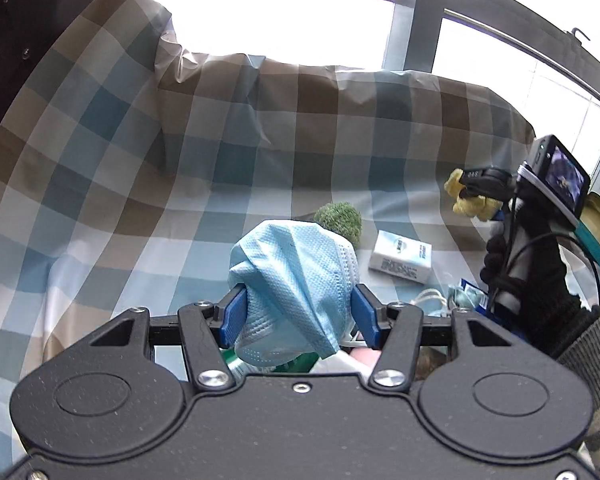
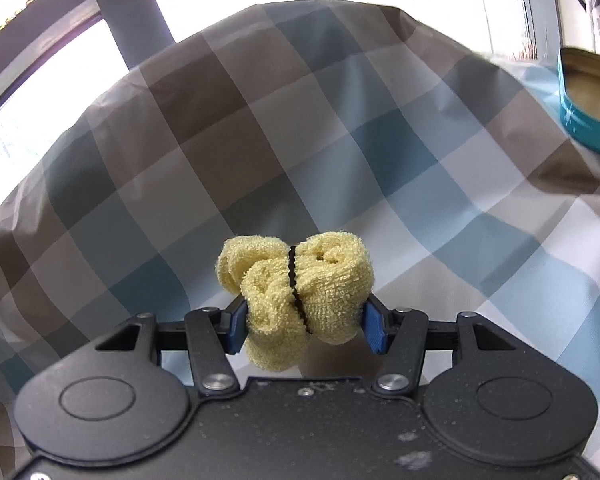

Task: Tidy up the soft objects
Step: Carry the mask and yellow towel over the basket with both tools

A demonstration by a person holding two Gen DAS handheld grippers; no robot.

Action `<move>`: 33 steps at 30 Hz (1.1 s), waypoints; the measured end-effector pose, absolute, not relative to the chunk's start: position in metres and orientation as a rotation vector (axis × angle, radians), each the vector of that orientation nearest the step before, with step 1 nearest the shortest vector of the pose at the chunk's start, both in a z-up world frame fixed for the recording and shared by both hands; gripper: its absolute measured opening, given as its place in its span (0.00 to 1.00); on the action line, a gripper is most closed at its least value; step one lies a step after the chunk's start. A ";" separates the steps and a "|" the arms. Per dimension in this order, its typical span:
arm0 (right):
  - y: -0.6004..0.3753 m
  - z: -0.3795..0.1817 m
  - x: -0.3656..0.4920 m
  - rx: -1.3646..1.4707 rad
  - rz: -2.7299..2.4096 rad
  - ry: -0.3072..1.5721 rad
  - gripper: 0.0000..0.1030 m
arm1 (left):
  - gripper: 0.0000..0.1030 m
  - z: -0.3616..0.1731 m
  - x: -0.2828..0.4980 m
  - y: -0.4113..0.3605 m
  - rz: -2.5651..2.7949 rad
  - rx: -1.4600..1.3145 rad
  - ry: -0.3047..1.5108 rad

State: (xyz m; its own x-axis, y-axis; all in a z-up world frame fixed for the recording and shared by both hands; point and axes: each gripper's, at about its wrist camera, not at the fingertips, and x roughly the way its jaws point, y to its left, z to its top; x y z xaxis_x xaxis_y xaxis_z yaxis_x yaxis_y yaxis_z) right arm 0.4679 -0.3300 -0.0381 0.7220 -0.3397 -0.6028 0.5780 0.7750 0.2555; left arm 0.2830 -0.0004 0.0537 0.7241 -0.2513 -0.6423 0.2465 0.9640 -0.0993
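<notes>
Left gripper (image 1: 298, 312): pitched downward, blue pads (image 1: 232, 318) pressed into both sides of a crumpled blue face mask (image 1: 292, 280), held clear of the surface.

Right gripper (image 2: 304, 316): likewise angled down, blue pads (image 2: 374, 330) clamped on a bunched yellow terry cloth (image 2: 296, 292). In the left wrist view it sits at far right, carried by a hand (image 1: 532, 276) in a black glove; a grey knit sleeve (image 1: 592, 356) covers the wrist.

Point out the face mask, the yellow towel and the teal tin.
Face mask (image 1: 296, 280): left wrist view, on its blue pleated front.
Yellow towel (image 2: 332, 292): right wrist view, on its right lobe.
Teal tin (image 2: 588, 128): right wrist view, on its outer wall.
</notes>
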 end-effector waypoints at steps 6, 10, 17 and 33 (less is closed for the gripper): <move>-0.307 0.007 0.442 0.329 -0.482 0.533 0.54 | 0.52 0.052 0.245 0.004 -0.283 -0.012 0.728; -0.302 0.039 0.398 0.285 -0.403 0.513 0.54 | 0.52 0.054 0.224 0.006 -0.286 -0.015 0.724; -0.270 0.075 0.295 0.192 -0.296 0.466 0.54 | 0.52 0.061 0.185 0.010 -0.299 -0.036 0.718; -0.208 0.067 0.058 0.225 -0.130 0.448 0.54 | 0.52 0.052 0.092 0.016 -0.270 -0.059 0.755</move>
State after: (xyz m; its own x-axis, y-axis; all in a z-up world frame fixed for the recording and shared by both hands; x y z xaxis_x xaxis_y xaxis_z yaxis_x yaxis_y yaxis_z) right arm 0.0579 -0.2076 0.0669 0.8935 -0.0746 -0.4428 0.1733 0.9670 0.1868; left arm 0.0922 0.0157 0.0519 0.6954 -0.2627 -0.6689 0.2202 0.9639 -0.1496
